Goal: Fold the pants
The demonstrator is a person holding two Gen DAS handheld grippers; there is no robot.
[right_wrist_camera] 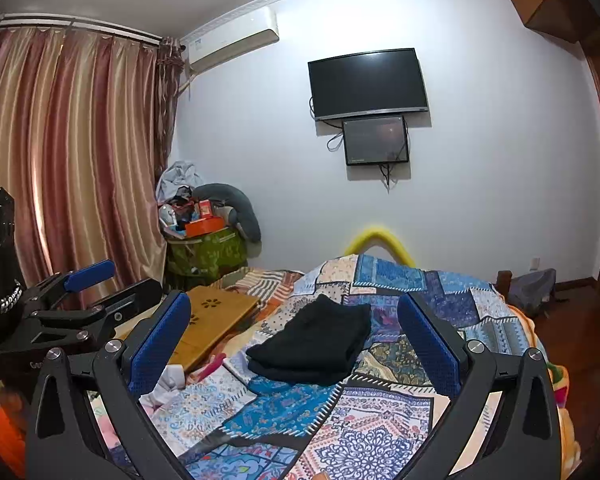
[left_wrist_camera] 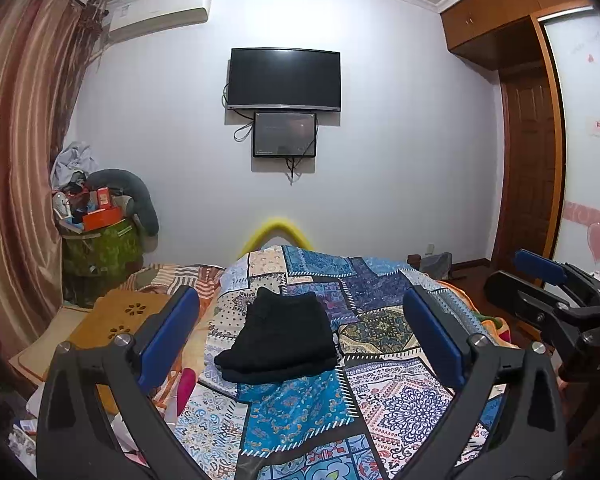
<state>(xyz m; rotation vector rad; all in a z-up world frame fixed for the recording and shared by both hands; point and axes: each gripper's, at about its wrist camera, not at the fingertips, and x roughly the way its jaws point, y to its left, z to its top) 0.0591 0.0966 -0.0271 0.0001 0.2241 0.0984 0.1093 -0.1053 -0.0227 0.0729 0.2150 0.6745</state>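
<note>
Wall-mounted television (left_wrist_camera: 284, 78), striped curtains (right_wrist_camera: 68, 152)

Wall television (left_wrist_camera: 284, 79), striped curtain (right_wrist_camera: 68, 152)

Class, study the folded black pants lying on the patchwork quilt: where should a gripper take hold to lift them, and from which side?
Grip the near edge of the black pants, where the stacked layers end thickly, coming low from the front. Pinching the whole stack there should keep it together. Both the left gripper and right gripper are open, off the cloth.

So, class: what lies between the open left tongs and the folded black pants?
Only bare patchwork quilt separates the left tongs from the folded black pants, in the left wrist view.
</note>
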